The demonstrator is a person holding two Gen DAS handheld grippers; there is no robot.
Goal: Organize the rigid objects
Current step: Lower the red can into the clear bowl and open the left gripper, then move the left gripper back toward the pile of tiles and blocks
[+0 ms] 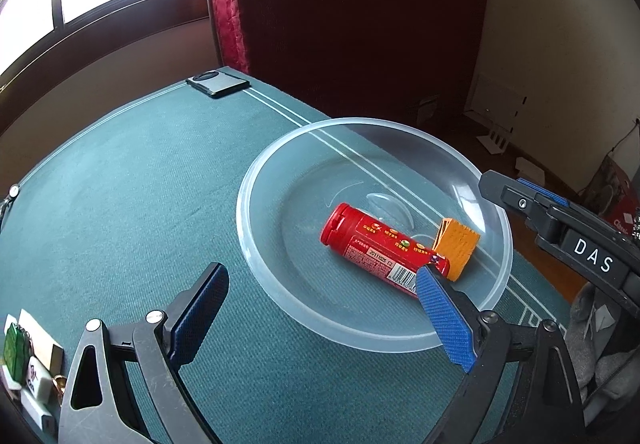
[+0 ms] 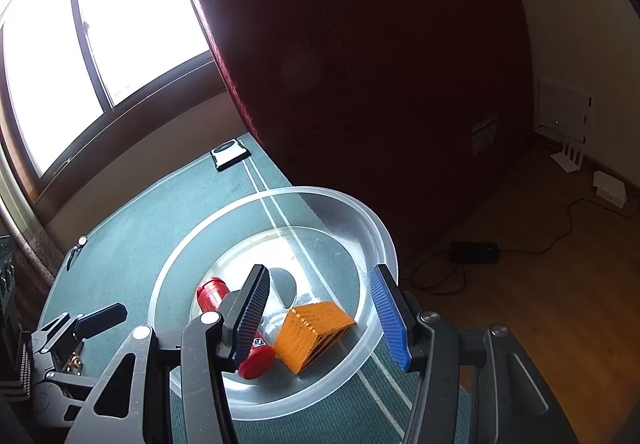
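Note:
A clear plastic bowl stands on the green table near its right edge. In it lie a red canister on its side and an orange ribbed block, touching each other. My left gripper is open and holds nothing. Its blue right finger reaches over the bowl's near rim by the canister's end. My right gripper hangs open over the bowl, above the orange block and holding nothing. It shows at the right in the left wrist view.
A flat black device lies at the table's far edge beside a dark red curtain. Small tiles and a green trinket sit at the near left. Right of the table is wooden floor with cables and a black box.

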